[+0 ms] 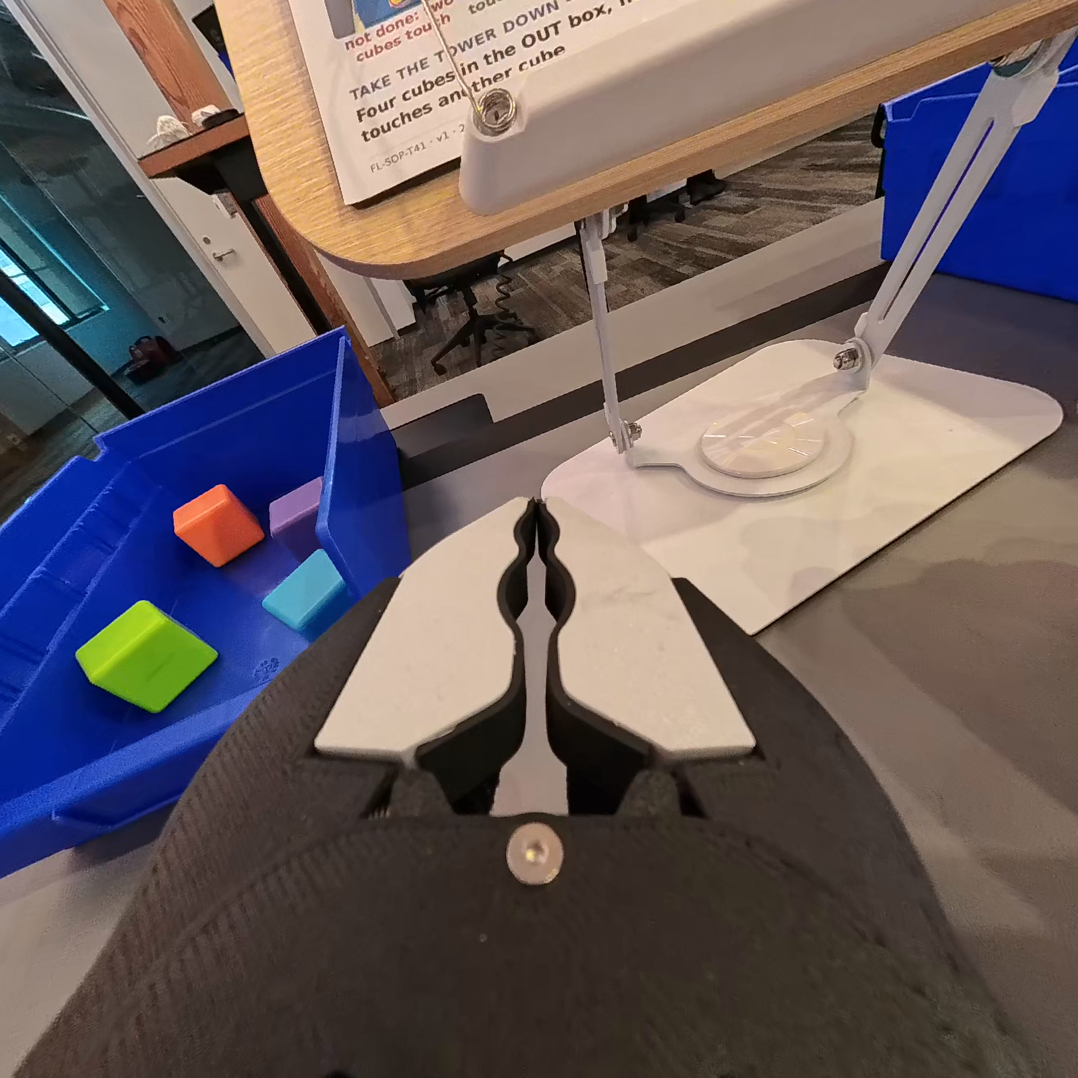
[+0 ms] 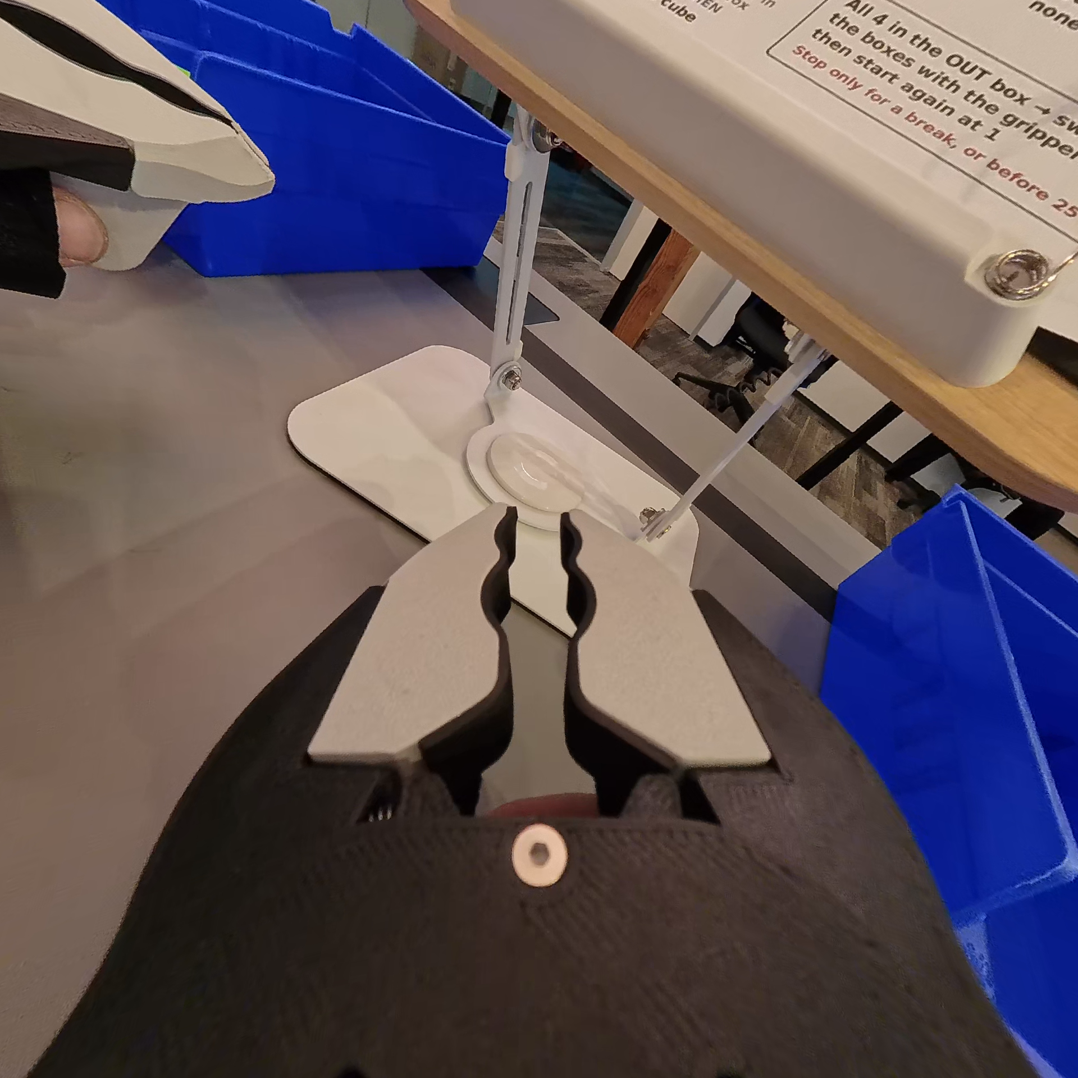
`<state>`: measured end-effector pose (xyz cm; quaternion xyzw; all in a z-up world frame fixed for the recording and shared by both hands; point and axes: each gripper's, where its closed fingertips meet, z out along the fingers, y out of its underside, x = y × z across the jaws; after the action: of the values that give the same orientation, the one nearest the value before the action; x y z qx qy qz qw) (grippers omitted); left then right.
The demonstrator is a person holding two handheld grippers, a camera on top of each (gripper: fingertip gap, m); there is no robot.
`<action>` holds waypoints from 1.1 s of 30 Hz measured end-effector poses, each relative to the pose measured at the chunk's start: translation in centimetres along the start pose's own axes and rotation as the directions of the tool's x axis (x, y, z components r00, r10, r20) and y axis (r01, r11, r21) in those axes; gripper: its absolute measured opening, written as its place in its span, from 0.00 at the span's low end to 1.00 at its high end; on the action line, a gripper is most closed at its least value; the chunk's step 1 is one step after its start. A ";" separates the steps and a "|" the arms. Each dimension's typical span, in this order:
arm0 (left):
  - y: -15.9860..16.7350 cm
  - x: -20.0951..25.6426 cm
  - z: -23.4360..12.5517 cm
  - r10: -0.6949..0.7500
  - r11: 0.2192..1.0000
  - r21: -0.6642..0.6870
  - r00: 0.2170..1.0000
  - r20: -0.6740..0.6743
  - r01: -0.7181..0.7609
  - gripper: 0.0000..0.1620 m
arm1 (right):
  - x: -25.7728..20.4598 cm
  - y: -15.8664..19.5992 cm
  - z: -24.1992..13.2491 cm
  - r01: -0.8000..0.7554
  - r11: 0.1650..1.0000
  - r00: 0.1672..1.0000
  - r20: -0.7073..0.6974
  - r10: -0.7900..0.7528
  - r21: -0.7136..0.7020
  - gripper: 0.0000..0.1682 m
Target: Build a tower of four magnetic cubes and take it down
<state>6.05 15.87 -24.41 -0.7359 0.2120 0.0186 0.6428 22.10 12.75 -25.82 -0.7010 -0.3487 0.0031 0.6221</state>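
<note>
In the left wrist view, four cubes lie apart in a blue bin [image 1: 175, 443] at the left: orange [image 1: 217, 524], purple [image 1: 296, 511], light blue [image 1: 304, 589] and green [image 1: 146, 654]. My left gripper [image 1: 536, 506] is shut and empty, just right of that bin, its tips at the edge of the white stand base [image 1: 875, 484]. My right gripper [image 2: 538, 516] is open a little and empty, over the near edge of the same base [image 2: 396, 431]. The left gripper [image 2: 256, 169] also shows at the upper left of the right wrist view.
A wooden board [image 1: 408, 233] with a printed sheet and a white clip bar stands on thin white struts over the base. A second blue bin [image 2: 956, 729] stands at the right, its inside mostly hidden. The grey table [image 2: 175, 525] spreads in front.
</note>
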 end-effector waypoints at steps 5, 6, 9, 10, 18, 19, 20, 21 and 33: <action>0.0 0.0 0.0 0.000 1.000 0.000 1.000 -0.002 0.000 0.00 | 0.0 0.0 0.0 0.001 1.000 1.000 -0.001 -0.001 -0.001 0.09; 0.0 0.0 0.0 0.001 1.000 0.000 1.000 -0.002 -0.001 0.00 | 0.0 0.0 0.0 0.002 1.000 1.000 -0.001 -0.002 -0.001 0.09; 0.0 0.1 0.0 0.003 1.000 0.000 1.000 -0.005 -0.003 0.00 | 0.0 0.0 0.0 0.003 1.000 1.000 -0.002 -0.003 -0.002 0.09; 0.0 0.1 0.0 0.003 1.000 0.001 1.000 -0.006 -0.003 0.00 | 0.0 0.0 0.0 0.003 1.000 1.000 -0.003 -0.003 -0.002 0.09; -0.1 0.2 -0.1 0.007 1.000 0.006 1.000 -0.017 -0.007 0.00 | 0.3 0.0 0.1 0.003 1.000 1.000 -0.020 -0.003 -0.004 0.10; -0.1 0.3 -0.1 0.009 1.000 0.007 1.000 -0.018 -0.009 0.00 | 0.4 0.0 0.1 0.003 1.000 1.000 -0.024 -0.003 -0.003 0.09; -0.1 0.3 -0.1 0.010 1.000 0.006 1.000 -0.020 -0.010 0.00 | 0.5 0.0 0.1 0.002 1.000 1.000 -0.029 -0.002 -0.003 0.09; -0.1 0.3 -0.1 0.010 1.000 0.007 1.000 -0.020 -0.010 0.00 | 0.6 0.0 0.1 0.000 1.000 0.999 -0.037 0.000 -0.003 0.09; -0.1 0.4 -0.2 0.013 1.000 0.012 1.000 -0.029 -0.013 0.00 | 0.8 0.1 0.2 0.000 1.000 0.999 -0.052 0.000 -0.003 0.10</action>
<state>6.39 15.60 -24.36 -0.7308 0.2261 0.0108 0.6440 22.66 13.27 -25.56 -0.7017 -0.3324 -0.0158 0.6299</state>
